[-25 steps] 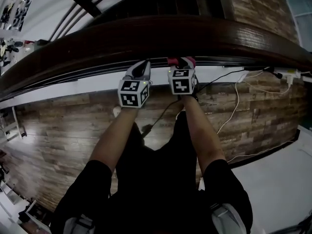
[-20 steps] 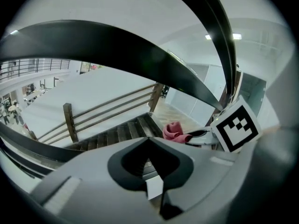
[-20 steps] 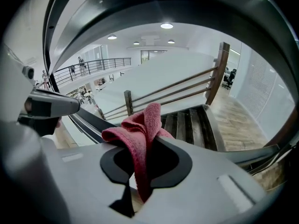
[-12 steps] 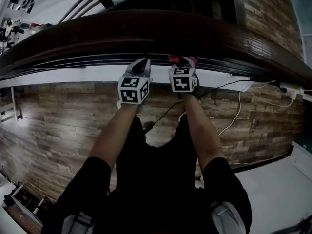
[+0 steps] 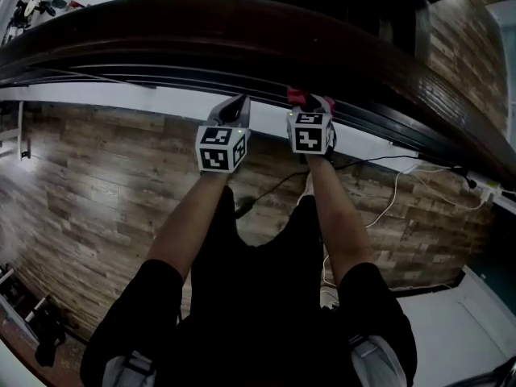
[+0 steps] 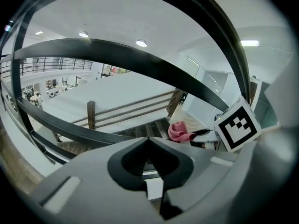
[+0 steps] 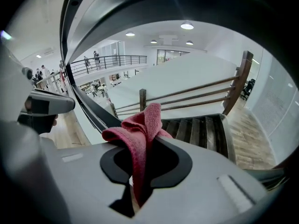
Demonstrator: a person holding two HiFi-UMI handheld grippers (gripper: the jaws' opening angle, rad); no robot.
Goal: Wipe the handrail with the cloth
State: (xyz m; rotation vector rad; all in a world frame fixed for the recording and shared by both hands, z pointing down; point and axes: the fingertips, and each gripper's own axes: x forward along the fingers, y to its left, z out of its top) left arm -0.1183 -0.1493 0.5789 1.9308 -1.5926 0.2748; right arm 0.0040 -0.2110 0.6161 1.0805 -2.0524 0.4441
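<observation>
The dark wooden handrail (image 5: 266, 43) curves across the top of the head view. Just under its near edge my right gripper (image 5: 309, 101) is shut on a red cloth (image 5: 300, 97), and the cloth's tip meets the rail. In the right gripper view the red cloth (image 7: 140, 132) is pinched between the jaws and bunches up above them, with the handrail (image 7: 154, 6) arching overhead. My left gripper (image 5: 235, 110) sits beside it to the left, shut and holding nothing. In the left gripper view the cloth (image 6: 179, 131) and the right gripper's marker cube (image 6: 237, 125) appear to the right.
White and black cables (image 5: 403, 185) trail over the wood-plank floor (image 5: 97, 176) at the right. Beyond the rail a staircase (image 7: 201, 127) descends, with more railings (image 7: 187, 94). People stand on a far balcony (image 7: 96, 59).
The head view has swung along the rail: the rail now slopes down to the right and the cables have slid to the lower right. Both grippers stay side by side under the rail.
</observation>
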